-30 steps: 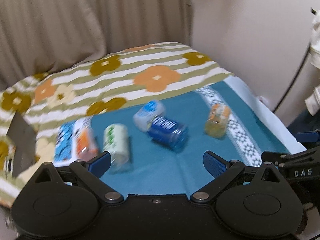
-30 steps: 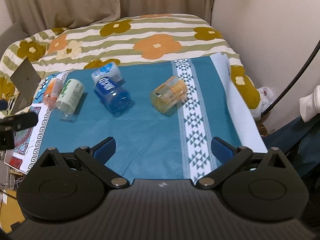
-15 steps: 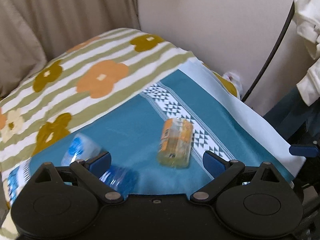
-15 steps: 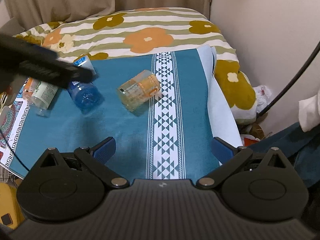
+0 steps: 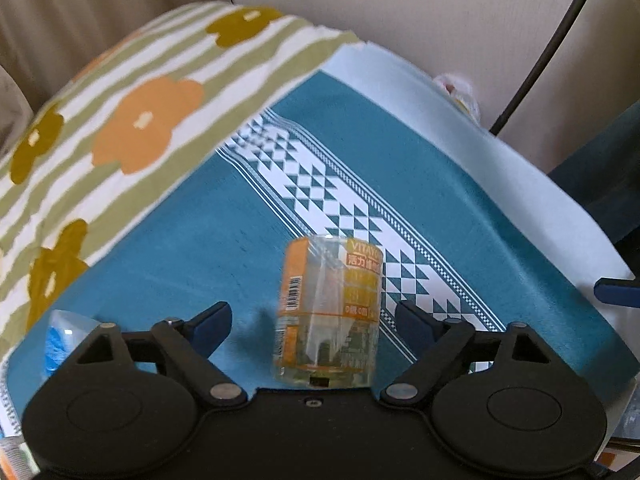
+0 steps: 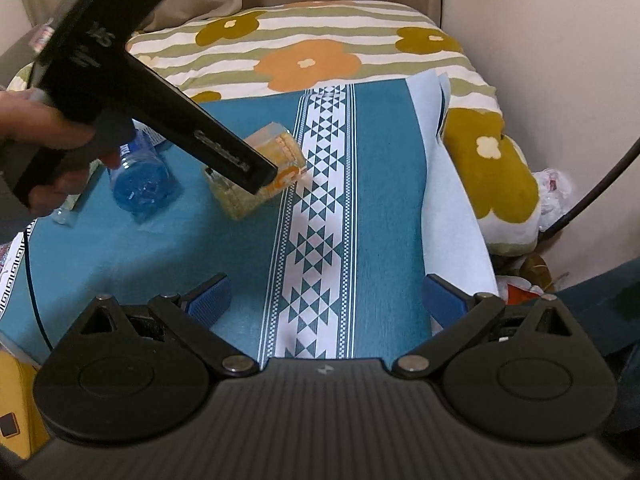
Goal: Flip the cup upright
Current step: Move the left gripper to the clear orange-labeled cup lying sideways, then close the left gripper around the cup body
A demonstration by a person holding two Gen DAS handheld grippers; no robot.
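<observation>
The left gripper (image 5: 312, 320), jaws spread wide, straddles an orange-labelled clear cup (image 5: 328, 312) lying on its side on the teal cloth (image 5: 224, 240), neither pad visibly touching it. The cup rests just left of the cloth's white triangle-patterned band (image 6: 316, 216). The right gripper (image 6: 326, 296), also spread apart and holding nothing, hovers over that band, nearer than the cup. A blue bottle (image 6: 140, 176) lies left of the cup.

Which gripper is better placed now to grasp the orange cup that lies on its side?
Left. The left gripper is open with the orange cup between its fingers. The right gripper, also open, has only the blue cloth before it.
</observation>
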